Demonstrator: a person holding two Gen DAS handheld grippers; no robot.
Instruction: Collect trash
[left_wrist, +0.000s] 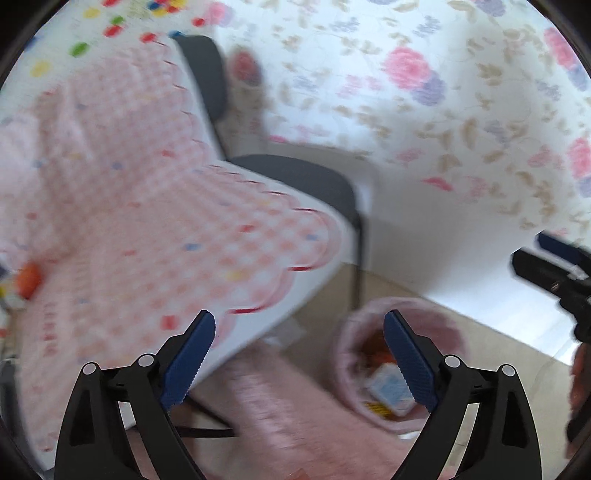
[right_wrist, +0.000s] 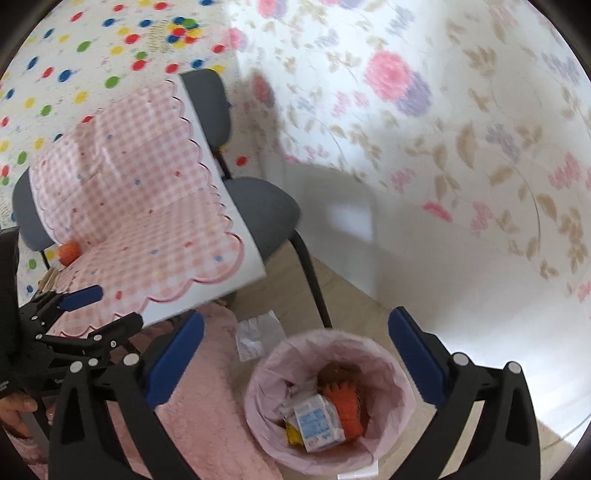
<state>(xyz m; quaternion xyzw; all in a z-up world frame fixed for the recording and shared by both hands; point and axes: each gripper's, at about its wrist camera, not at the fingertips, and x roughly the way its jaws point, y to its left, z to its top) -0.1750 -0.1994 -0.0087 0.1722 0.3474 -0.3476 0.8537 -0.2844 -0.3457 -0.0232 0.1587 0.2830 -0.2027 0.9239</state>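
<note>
Wrapper (right_wrist: 258, 334) lies on the floor just left of the bin (right_wrist: 328, 400); we judge it light, thin and crinkly, best pinched at a raised edge. Both our left gripper (left_wrist: 299, 354) and right gripper (right_wrist: 295, 354) have jaws spread, empty.

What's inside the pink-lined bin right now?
The bin holds a white-and-blue carton on top, an orange netted item beside it, a yellow wrapper and a brown object behind. Whatever lies beneath them is covered.
</note>
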